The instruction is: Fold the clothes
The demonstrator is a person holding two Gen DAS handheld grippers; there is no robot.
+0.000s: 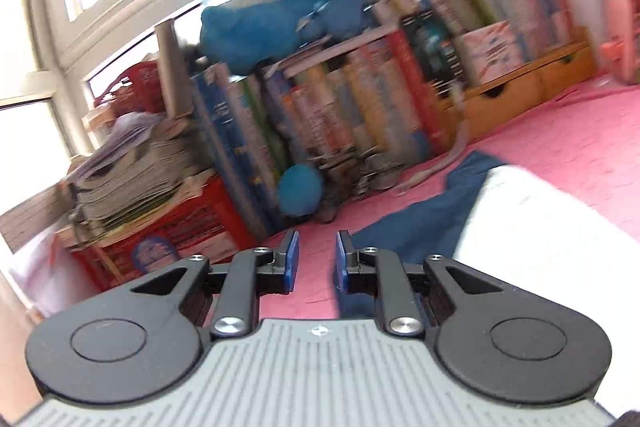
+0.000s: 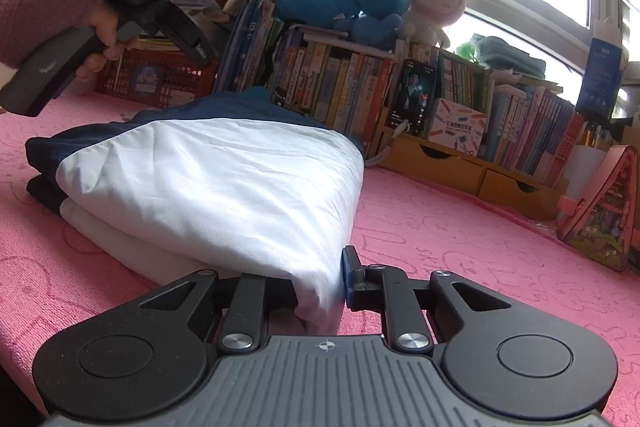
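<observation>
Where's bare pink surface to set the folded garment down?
Open pink mat lies right of the white and navy folded garment, bordered by the wooden drawer unit and pink triangular case. Another strip lies in front, at left. The book row behind is crowded.

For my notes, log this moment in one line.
task: fold clothes | left tongs: open, empty, lifted | right tongs: shut on white garment corner | surface: pink cover

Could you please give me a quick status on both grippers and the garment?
Left gripper open, empty, off the pink cover. Right gripper shut on the white garment corner. Garment folded, navy part on top. Nothing in the way.
</observation>
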